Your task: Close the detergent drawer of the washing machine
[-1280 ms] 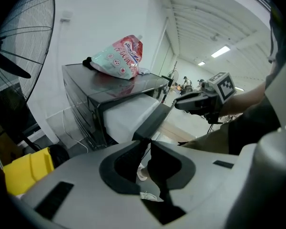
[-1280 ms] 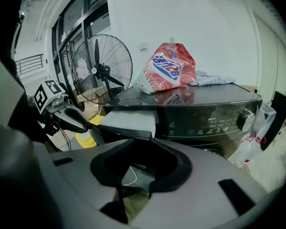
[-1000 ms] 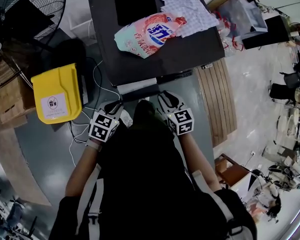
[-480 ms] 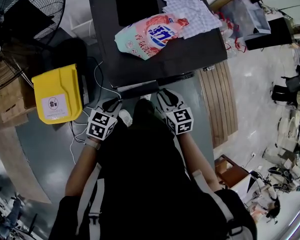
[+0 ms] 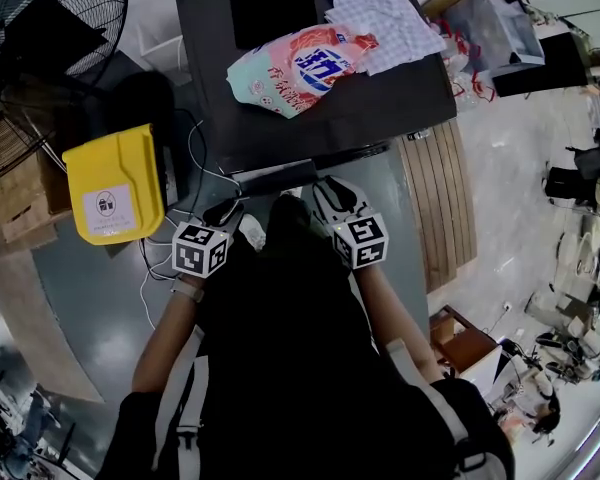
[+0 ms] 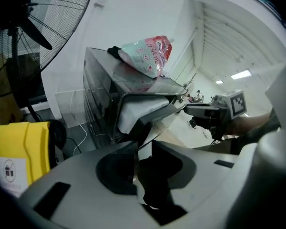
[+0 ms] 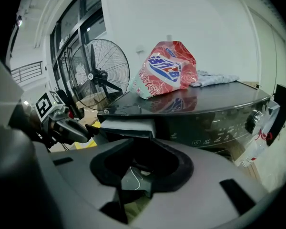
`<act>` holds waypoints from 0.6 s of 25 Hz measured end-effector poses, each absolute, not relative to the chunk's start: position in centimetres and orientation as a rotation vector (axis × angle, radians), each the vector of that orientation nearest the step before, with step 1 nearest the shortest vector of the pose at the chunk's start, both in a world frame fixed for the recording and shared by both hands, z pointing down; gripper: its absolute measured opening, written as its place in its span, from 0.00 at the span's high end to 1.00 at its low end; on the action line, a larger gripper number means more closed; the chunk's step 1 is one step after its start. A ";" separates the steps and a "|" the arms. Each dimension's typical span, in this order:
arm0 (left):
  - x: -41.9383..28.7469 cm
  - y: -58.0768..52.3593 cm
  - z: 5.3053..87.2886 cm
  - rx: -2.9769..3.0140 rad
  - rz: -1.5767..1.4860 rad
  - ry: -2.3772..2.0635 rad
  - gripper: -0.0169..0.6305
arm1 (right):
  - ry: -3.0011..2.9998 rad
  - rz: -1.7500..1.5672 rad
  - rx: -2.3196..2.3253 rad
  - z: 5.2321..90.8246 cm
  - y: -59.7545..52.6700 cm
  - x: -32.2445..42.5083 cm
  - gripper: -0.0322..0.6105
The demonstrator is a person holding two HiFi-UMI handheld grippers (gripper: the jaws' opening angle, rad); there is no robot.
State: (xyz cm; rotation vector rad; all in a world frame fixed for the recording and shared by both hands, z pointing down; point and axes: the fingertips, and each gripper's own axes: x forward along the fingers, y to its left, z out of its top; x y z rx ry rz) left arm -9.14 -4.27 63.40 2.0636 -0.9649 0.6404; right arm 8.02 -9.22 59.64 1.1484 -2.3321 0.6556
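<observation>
The washing machine (image 5: 310, 118) is dark, and its detergent drawer (image 5: 278, 178) sticks out of the front at the left. The left gripper view shows the drawer's white inside (image 6: 142, 109). My left gripper (image 5: 225, 211) hangs a little in front of the drawer's left end; its jaws are opening with nothing between them. My right gripper (image 5: 330, 190) is open with its tips at the drawer's right front. The drawer (image 7: 126, 127) fills the space just ahead of its jaws.
A pink detergent bag (image 5: 298, 68), a checked cloth (image 5: 370, 13) and a black sheet (image 5: 265, 3) lie on the machine. A yellow bin (image 5: 113, 183) and a large fan (image 5: 40, 58) stand to the left, with cables (image 5: 195, 153) on the floor. A wooden pallet (image 5: 442, 198) lies to the right.
The drawer has slid a little into the machine. My left gripper has drawn back from it slightly and rolled. The right gripper has stayed put.
</observation>
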 end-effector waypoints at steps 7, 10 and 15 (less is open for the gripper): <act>-8.9 -4.3 63.4 2.028 0.605 -0.980 0.85 | -2.302 0.732 1.166 59.9 -8.8 8.1 0.70; -8.2 -3.8 64.1 2.006 0.585 -0.948 0.85 | -2.264 0.738 1.172 61.0 -8.1 8.2 0.70; -6.4 -3.7 63.9 2.021 0.557 -0.899 0.87 | -2.261 0.773 1.150 61.3 -7.5 8.0 0.78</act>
